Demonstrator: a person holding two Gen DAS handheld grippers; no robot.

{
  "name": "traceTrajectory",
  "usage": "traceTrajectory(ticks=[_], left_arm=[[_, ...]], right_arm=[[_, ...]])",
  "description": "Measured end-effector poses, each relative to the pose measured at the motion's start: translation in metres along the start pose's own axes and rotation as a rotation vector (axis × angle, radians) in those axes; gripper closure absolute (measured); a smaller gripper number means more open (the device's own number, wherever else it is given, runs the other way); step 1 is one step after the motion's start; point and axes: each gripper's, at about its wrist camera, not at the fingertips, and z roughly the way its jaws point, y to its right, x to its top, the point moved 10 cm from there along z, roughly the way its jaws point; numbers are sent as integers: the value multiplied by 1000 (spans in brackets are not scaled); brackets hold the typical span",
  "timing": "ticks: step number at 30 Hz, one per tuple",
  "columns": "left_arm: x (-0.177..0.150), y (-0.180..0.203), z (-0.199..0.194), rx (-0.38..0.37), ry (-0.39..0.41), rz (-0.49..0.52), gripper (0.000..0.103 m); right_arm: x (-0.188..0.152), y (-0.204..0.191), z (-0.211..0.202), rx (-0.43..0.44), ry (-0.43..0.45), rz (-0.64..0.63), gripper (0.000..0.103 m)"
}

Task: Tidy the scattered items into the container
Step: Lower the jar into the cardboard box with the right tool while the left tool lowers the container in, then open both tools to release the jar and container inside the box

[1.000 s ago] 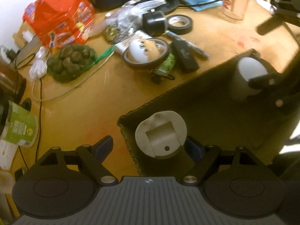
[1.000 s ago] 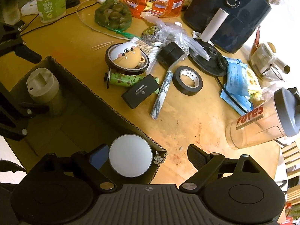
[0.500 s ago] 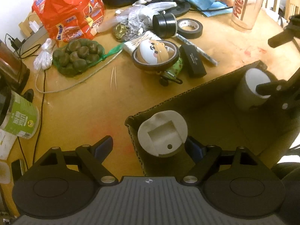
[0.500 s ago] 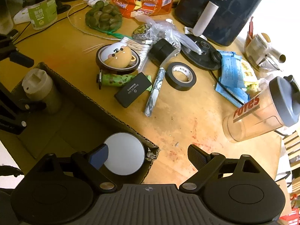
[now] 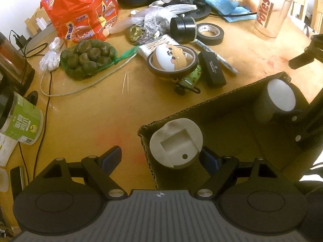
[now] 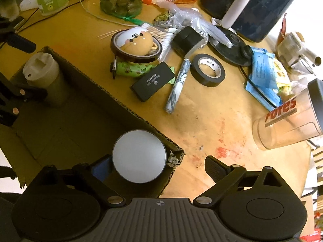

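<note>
An open cardboard box [image 5: 201, 109] [image 6: 97, 84] lies on the wooden table. In its corner stands a beige lidded cup [image 5: 175, 143] [image 6: 41, 70]. My left gripper [image 5: 160, 158] straddles it, open: one finger is outside the box wall and the other is beside the cup. A dark can with a white lid [image 6: 139, 155] [image 5: 279, 95] stands in the opposite corner. My right gripper [image 6: 158, 169] is over it with its jaws opening. The left pad is close beside the can and the right finger hangs outside the box. Nothing is gripped.
Loose on the table: black tape roll [image 6: 208, 69], black case [image 6: 152, 81], marbled pen [image 6: 177, 86], brown tape ring around an egg toy [image 6: 136, 46], green roll [image 6: 131, 69], black cylinder [image 6: 188, 39]. A shaker bottle [image 6: 288, 121], air fryer [image 6: 252, 6] and net bag [image 5: 88, 58] stand around.
The right gripper's jaws have spread slightly away from the white-lidded can. The left view has rolled a little. Both containers stand in the box as before.
</note>
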Motion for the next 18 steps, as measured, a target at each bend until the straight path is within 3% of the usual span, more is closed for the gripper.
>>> traceTrajectory(ticks=[8, 18], left_arm=[[3, -2, -8, -19, 14, -47, 19], [24, -14, -41, -96, 74, -179, 19]], right_arm=[[5, 1, -6, 20, 20, 18, 5], [36, 24, -26, 135, 114, 199, 6]])
